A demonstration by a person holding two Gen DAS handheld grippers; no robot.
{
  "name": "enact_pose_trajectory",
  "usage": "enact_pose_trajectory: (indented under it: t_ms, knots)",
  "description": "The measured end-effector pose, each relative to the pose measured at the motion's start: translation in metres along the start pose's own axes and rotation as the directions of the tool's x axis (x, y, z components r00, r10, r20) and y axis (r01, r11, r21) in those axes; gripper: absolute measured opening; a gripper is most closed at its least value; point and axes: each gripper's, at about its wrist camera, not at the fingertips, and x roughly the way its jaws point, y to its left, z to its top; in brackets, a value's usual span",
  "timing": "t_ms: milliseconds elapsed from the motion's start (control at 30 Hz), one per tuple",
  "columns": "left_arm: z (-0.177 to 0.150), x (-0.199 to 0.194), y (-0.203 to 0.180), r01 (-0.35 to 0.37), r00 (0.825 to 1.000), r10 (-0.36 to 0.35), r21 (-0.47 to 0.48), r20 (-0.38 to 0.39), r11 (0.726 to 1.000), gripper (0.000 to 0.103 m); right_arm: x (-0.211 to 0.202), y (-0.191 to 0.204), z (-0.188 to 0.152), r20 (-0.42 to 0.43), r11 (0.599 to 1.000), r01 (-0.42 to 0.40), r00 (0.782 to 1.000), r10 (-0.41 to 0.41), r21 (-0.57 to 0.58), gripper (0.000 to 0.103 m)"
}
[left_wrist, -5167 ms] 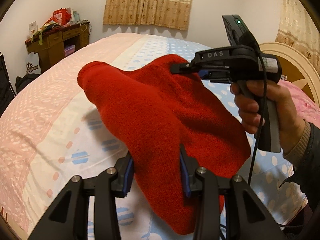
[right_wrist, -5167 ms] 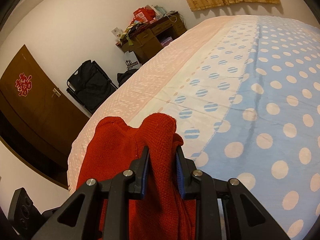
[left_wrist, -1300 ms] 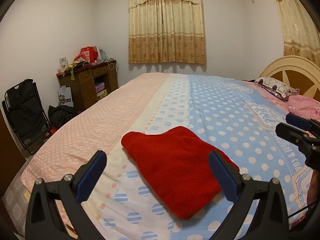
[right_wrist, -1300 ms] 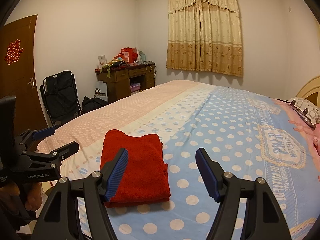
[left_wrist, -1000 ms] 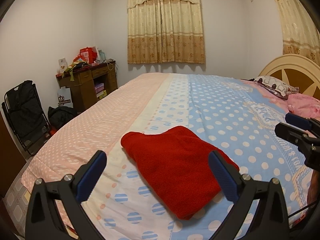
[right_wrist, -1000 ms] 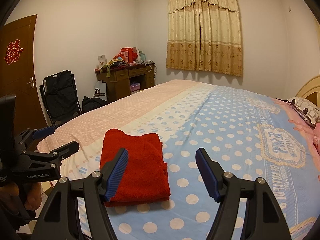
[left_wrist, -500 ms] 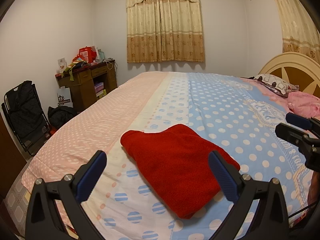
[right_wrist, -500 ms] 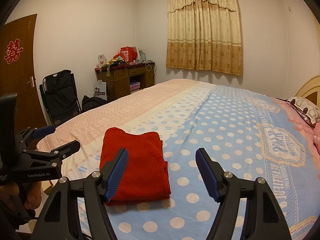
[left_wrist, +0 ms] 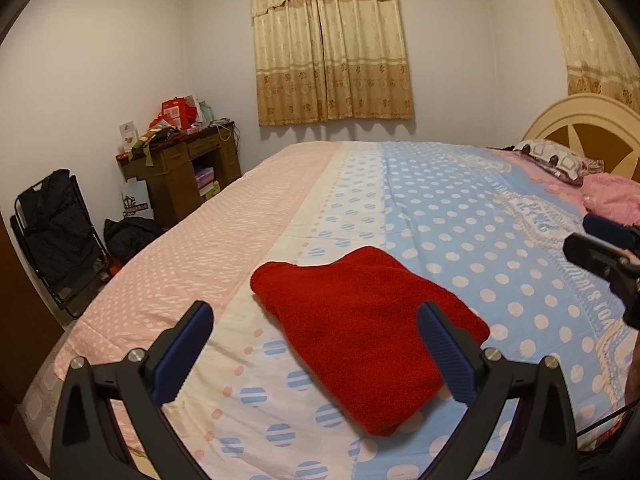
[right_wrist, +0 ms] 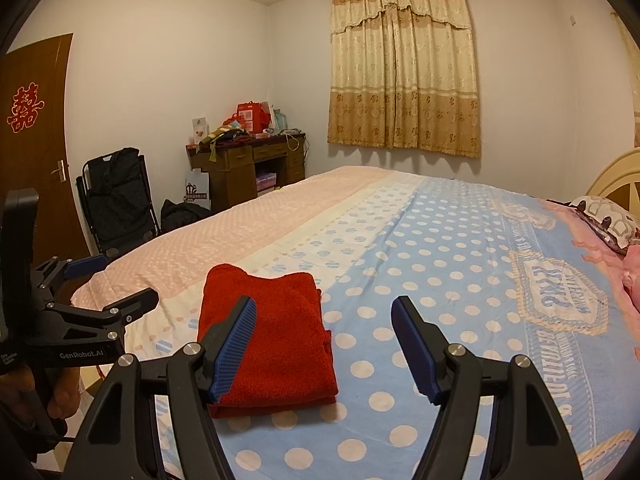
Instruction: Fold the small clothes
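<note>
A red knit garment (left_wrist: 360,328) lies folded flat on the bed near its foot edge; it also shows in the right wrist view (right_wrist: 268,332). My left gripper (left_wrist: 316,320) is open and empty, held back above the garment. My right gripper (right_wrist: 324,316) is open and empty, raised just right of the garment. Each gripper appears in the other's view: the right one at the right edge (left_wrist: 600,252), the left one at the left edge (right_wrist: 108,284).
The bed (left_wrist: 460,208) has a pink, cream and blue dotted cover. Pillows (left_wrist: 556,160) and a headboard (left_wrist: 580,120) lie at the right. A cluttered wooden desk (right_wrist: 248,160), a black folding chair (right_wrist: 116,196) and a door (right_wrist: 32,132) stand at the left.
Five seconds ago both grippers were shut on the lifted red garment; it now lies folded on the bed and both are open and drawn back. Over the last second almost nothing moved.
</note>
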Motion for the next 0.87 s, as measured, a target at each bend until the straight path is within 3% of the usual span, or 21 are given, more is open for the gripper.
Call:
enact_pose_trajectory:
  t_ms: [300,867]
  knots:
    - [0.009,-0.01,0.018,-0.003,1.0,0.004,-0.053,0.031,0.999,0.103,-0.012,0.003,0.003,0.061,1.0,0.023,0.998,-0.022,-0.006,0.071]
    - [0.01,0.001,0.031,-0.022,1.0,0.023,-0.088,0.011,0.996,0.103,-0.008,0.005,-0.001,0.04,1.0,0.007,0.999,-0.007,-0.016,0.071]
